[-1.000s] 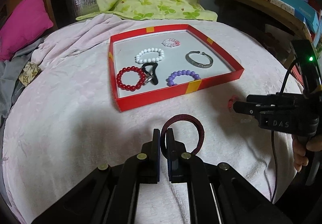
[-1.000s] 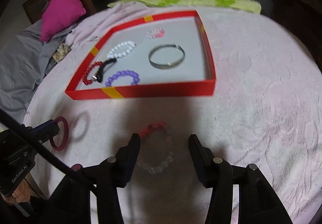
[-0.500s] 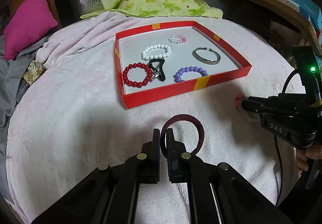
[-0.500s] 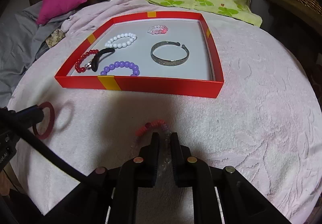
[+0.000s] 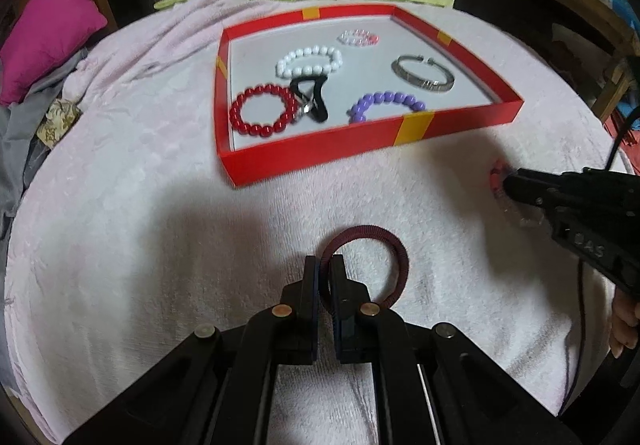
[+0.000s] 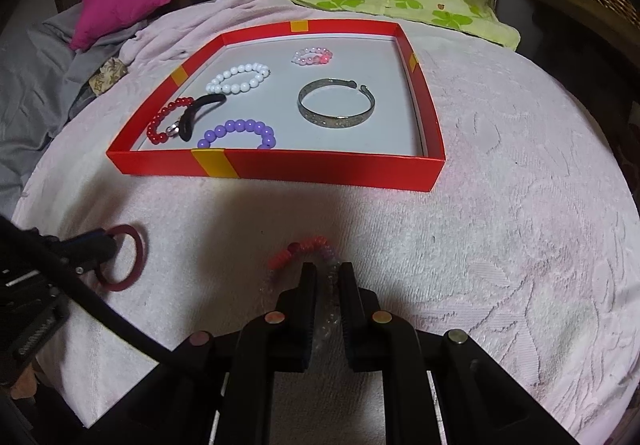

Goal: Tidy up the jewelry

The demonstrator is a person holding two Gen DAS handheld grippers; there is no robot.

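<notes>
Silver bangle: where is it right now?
In the red tray, right half: the silver bangle lies flat, right of the purple bead bracelet and nearer than the small pink one.

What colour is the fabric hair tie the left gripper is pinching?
Dark maroon. The fabric hair tie shows best in the left wrist view, clamped by the left gripper.

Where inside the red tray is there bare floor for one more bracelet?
In the red cardboard tray: the near right corner, between the silver metal bangle and the right wall, and the far left corner. Crowded: the near left, around the red bead bracelet and black hair tie.
</notes>
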